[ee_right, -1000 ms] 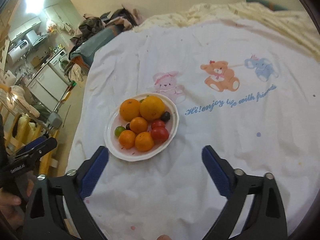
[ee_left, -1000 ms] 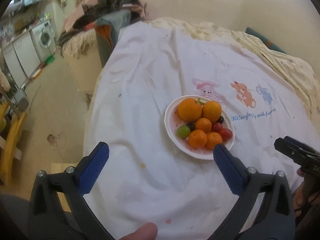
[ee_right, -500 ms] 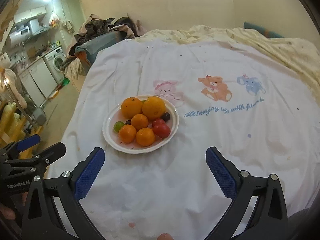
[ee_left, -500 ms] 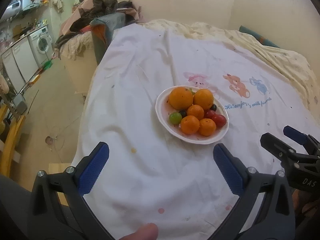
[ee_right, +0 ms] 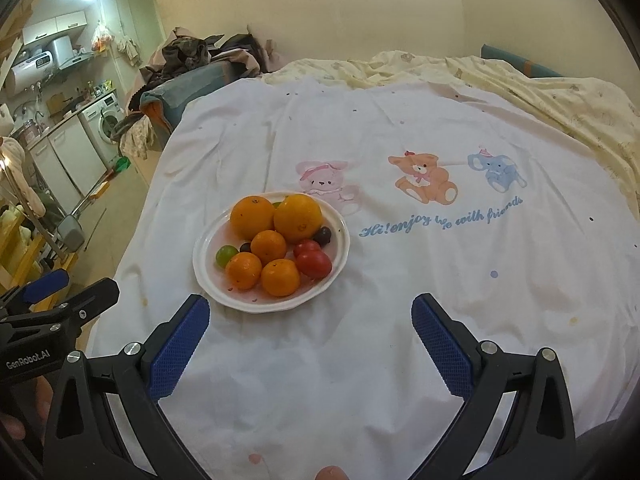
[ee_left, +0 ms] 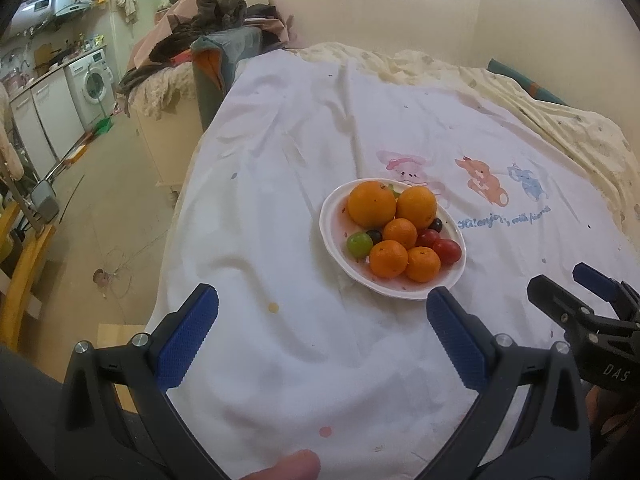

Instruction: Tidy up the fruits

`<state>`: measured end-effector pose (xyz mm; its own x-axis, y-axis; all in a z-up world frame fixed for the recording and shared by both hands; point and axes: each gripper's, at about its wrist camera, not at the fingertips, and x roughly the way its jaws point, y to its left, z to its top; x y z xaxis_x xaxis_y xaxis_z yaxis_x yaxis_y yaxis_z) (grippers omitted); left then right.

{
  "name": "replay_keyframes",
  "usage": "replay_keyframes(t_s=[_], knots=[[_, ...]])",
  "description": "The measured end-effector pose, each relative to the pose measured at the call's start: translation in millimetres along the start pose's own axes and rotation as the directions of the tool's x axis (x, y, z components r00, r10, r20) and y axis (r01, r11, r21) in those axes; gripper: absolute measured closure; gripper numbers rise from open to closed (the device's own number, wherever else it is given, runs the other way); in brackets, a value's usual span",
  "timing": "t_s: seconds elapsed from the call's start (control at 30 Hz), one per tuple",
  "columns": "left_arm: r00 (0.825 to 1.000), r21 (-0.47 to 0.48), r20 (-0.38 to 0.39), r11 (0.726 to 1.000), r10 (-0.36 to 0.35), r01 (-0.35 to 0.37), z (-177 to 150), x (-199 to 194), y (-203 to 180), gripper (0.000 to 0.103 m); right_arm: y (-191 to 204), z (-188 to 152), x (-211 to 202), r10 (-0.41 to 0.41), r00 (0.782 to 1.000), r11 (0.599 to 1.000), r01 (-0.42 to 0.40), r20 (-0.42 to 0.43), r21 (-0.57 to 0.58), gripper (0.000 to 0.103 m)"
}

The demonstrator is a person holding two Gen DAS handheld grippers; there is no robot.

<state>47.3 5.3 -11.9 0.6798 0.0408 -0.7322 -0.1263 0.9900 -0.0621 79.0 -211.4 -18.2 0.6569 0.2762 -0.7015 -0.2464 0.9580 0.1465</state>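
Observation:
A white plate (ee_left: 332, 216) (ee_right: 204, 256) on the white cloth holds two big oranges (ee_left: 371, 204) (ee_right: 297, 218), three small mandarins (ee_left: 388, 258) (ee_right: 280, 277), red tomatoes (ee_left: 447, 250) (ee_right: 314, 263), a green grape (ee_left: 358, 243) (ee_right: 226, 255) and dark grapes (ee_left: 374, 235) (ee_right: 322, 235). My left gripper (ee_left: 322, 316) is open and empty, just short of the plate and left of it. My right gripper (ee_right: 311, 316) is open and empty, with the plate ahead to its left. Each gripper also shows in the other's view, the right one (ee_left: 568, 292) and the left one (ee_right: 68, 294).
The white tablecloth (ee_right: 400, 128) has cartoon animals (ee_right: 424, 178) and blue lettering right of the plate. A cream quilt (ee_right: 540, 92) lies at the back right. Piled clothes on a chair (ee_left: 216, 36) stand beyond the table's far left corner. The table's left edge drops to the floor (ee_left: 100, 208).
Both grippers have drawn back and tilted up, so the plate sits higher and a bit farther in both views. Both stay open and empty. The fruit has not moved.

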Motion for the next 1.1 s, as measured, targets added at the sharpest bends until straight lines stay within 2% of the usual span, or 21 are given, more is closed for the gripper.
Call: replay_keyframes(t_s=[1.1], knots=[[1.0,-0.013,0.003,1.0,-0.005,0.006,0.4,-2.5,1.7,0.0,-0.5,2.3,-0.3,-0.011,1.0,1.0,0.011,0.006,-0.002,0.0]])
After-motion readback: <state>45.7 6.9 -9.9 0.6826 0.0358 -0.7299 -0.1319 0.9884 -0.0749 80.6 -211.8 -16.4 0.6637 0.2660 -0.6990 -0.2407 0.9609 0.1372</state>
